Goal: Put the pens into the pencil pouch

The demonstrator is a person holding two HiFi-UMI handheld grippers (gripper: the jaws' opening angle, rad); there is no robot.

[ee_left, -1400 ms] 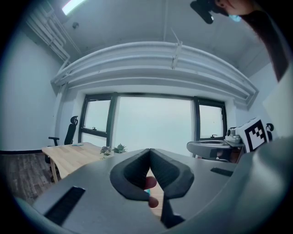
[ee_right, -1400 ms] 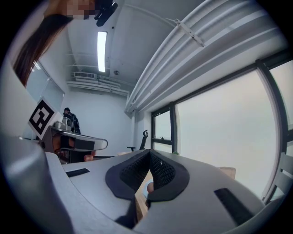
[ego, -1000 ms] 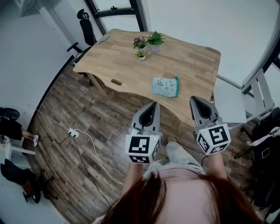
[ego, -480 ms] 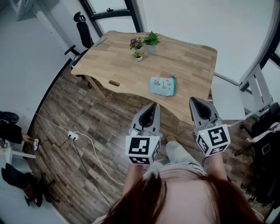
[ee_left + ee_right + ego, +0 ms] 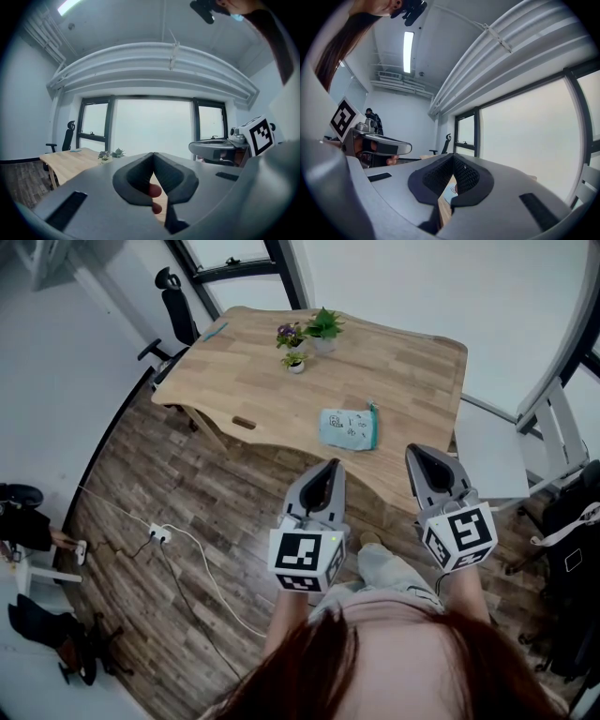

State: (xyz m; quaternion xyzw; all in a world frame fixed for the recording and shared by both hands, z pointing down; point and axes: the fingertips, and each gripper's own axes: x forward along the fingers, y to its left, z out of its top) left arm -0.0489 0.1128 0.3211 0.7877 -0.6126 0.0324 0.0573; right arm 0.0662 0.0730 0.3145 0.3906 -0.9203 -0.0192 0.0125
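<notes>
The left gripper (image 5: 328, 468) and right gripper (image 5: 425, 456) hover with jaws together, empty. The pencil pouch (image 5: 348, 427) lies on the table (image 5: 234, 381)

Pencil pouch (image 5: 349, 427): print too small to read in head view. Thin teal strip (image 5: 372, 421) along its right edge: pen or trim, cannot tell. Right gripper view: only sliver of pencil pouch (image 5: 451, 191) shows through gap under jaws. Small blue item (image 5: 217, 330) at far corner of table (image 5: 253, 371): unidentifiable. Hair (image 5: 375, 667) hides forearms. Dark chair (image 5: 572, 587) cut off by right edge.
</notes>
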